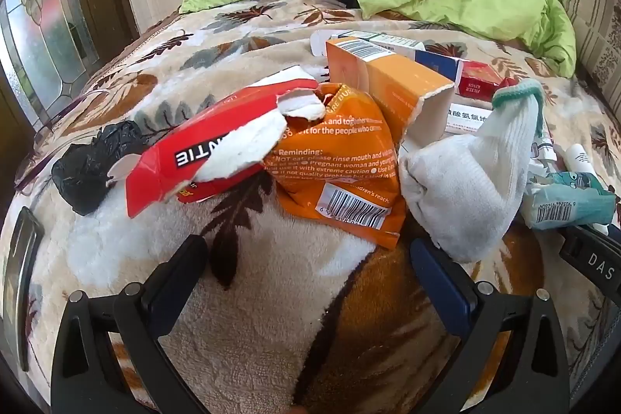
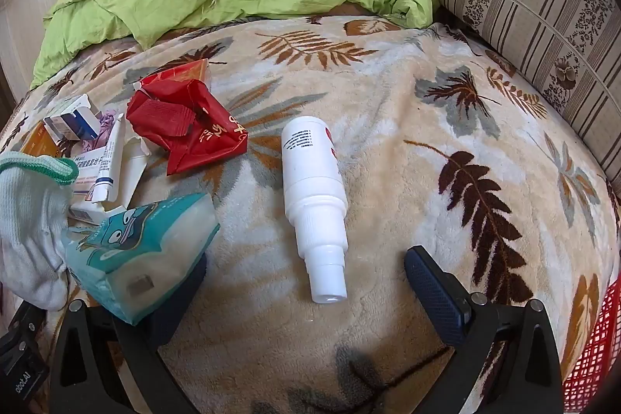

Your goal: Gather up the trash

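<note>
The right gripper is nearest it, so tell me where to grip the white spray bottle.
Grip the white spray bottle across its wide body, coming from above. It lies flat on the blanket, nozzle toward the right gripper, whose open jaws already straddle it; the narrow nozzle end offers less hold.

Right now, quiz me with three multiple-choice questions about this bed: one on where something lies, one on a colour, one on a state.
1. The white spray bottle lies:
A. between the right gripper's fingers
B. on the pillow
C. under the duvet

2. The crumpled bag left of the torn red carton is:
A. blue
B. black
C. yellow

3. The left gripper is:
A. shut on the white sock
B. shut on a box
C. open

Answers: A, its nozzle points into the gap; B, dark plastic; C, fingers spread, blanket between.
</note>
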Available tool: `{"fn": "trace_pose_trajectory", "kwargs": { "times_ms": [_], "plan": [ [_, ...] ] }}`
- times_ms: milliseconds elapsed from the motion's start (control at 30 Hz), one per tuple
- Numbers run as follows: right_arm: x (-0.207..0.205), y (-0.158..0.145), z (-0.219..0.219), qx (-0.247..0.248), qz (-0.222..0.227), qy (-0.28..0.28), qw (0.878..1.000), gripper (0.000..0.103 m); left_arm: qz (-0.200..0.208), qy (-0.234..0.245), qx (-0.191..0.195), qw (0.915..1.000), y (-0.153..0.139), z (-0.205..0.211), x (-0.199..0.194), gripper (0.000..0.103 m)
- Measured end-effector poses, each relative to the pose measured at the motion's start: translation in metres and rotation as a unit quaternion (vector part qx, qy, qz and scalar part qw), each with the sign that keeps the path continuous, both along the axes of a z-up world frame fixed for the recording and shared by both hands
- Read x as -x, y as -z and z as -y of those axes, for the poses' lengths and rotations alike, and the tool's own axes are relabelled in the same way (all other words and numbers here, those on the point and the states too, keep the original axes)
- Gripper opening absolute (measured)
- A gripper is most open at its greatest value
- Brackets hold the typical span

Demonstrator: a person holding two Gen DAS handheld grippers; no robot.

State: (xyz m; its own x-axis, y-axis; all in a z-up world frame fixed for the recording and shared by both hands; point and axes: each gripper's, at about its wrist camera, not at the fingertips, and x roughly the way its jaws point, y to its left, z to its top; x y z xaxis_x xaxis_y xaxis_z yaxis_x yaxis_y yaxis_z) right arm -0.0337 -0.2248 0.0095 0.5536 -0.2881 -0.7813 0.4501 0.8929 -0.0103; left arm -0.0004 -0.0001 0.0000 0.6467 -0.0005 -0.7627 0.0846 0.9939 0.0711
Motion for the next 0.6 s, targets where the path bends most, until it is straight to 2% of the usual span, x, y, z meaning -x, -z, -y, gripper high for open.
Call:
{"fn": "trace_pose_trajectory", "kwargs": {
  "times_ms": [100,133,300,400,467,533,600],
  "plan": [
    [0.0,0.0,0.0,-0.003,0.007,0.0,1.0,0.102,-0.008,-0.002,-0.003,1.0,-0.001,0.003,-0.003,0.103],
    [0.001,0.0,0.001,-0.003,0.007,0.0,1.0,0.102,0.006,-0.001,0.019,0.9998,-0.002,-0.002,0.0,0.103],
    [0.001,-0.002,-0.001,0.005,0.002,-0.002,1.0,0.102,0.011,0.0,-0.003,0.9999,-0.007,0.0,0.004,0.103],
    [0.008,-0.005,-0.001,-0.004,-0.001,-0.039,0.999,0.102,0.011,0.025,0.033,0.9991,-0.017,-0.012,0.01,0.103],
    [0.013,-0.009,0.004,-0.022,-0.016,-0.076,0.997,0.102,0.032,0.032,0.037,0.9983,-0.022,-0.003,0.02,0.103],
    [0.023,-0.011,0.005,-0.02,-0.017,-0.083,0.996,0.102,0.05,0.029,0.039,0.9976,-0.03,-0.002,0.032,0.103],
    [0.048,-0.017,0.011,-0.049,0.016,-0.071,0.996,0.102,0.059,0.04,0.059,0.9957,-0.04,-0.002,0.049,0.103]
  ]
}}
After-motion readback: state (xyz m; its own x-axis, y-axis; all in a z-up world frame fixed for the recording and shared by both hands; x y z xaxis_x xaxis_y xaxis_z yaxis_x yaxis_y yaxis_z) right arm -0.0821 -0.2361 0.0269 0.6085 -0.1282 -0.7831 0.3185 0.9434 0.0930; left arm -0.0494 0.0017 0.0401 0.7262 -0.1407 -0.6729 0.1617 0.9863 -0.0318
